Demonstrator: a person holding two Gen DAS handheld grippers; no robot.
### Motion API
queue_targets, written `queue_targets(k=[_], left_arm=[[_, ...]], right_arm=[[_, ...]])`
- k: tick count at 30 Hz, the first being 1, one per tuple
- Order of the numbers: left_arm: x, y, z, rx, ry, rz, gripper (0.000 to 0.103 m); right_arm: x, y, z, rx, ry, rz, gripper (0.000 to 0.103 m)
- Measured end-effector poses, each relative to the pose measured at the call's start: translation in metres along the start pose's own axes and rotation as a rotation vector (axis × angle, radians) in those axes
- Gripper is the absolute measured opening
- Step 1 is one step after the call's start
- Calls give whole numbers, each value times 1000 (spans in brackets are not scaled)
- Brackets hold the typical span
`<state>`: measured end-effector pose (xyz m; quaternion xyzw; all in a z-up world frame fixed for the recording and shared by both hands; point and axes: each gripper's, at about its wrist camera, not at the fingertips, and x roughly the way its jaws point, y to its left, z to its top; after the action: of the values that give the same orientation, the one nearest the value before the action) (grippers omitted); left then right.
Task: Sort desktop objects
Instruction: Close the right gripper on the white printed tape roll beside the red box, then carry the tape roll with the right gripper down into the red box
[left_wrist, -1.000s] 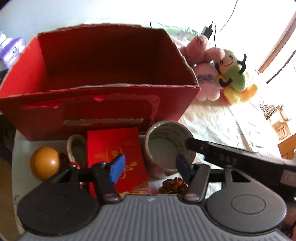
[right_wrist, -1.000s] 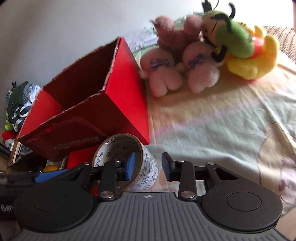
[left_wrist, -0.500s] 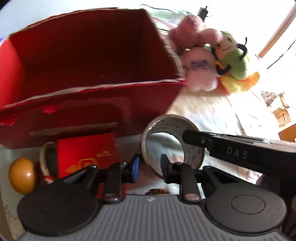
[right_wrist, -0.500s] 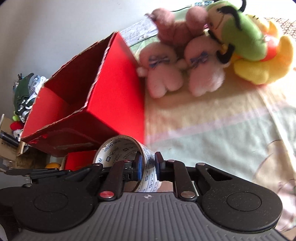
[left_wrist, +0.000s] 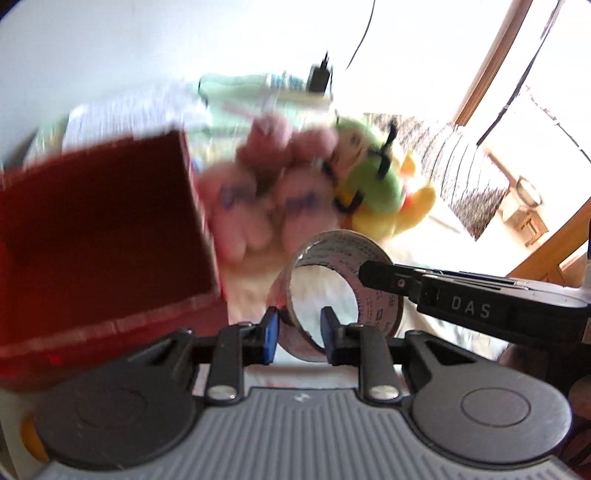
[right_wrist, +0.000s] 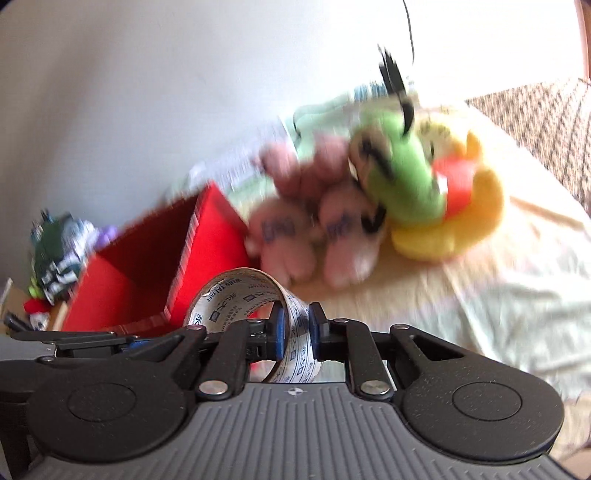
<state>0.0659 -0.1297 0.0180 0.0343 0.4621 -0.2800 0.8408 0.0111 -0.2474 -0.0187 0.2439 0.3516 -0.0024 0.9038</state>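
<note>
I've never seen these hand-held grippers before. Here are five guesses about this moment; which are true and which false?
1. The right gripper is shut on the tape roll. True.
2. The tape roll lies inside the red box. False: it is held outside the box, beside it.
3. Plush toys sit beyond the red box. True.
4. The left gripper grips a plush toy. False: its fingers straddle the tape roll's wall.
5. The red box has a lid on. False: its top is open.

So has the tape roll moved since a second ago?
Yes. The tape roll has lifted, now level with the red box rim, gripped by both grippers.
</note>
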Motion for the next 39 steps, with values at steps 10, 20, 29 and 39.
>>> queue_targets(k=[10,20,29,39], left_arm=[[-54,32,41,26,-168,86,24],[-58,127,69,-30,-136,195,24],[4,210,65,-83,63,240,24],[43,254,64,-128,208,268,21]], right_arm=[[14,49,50,-73,-129,108,16],[91,113,69,-102,16,142,16],[185,147,58,-46,268,92,17],[245,164,51,9,479,40,16]])
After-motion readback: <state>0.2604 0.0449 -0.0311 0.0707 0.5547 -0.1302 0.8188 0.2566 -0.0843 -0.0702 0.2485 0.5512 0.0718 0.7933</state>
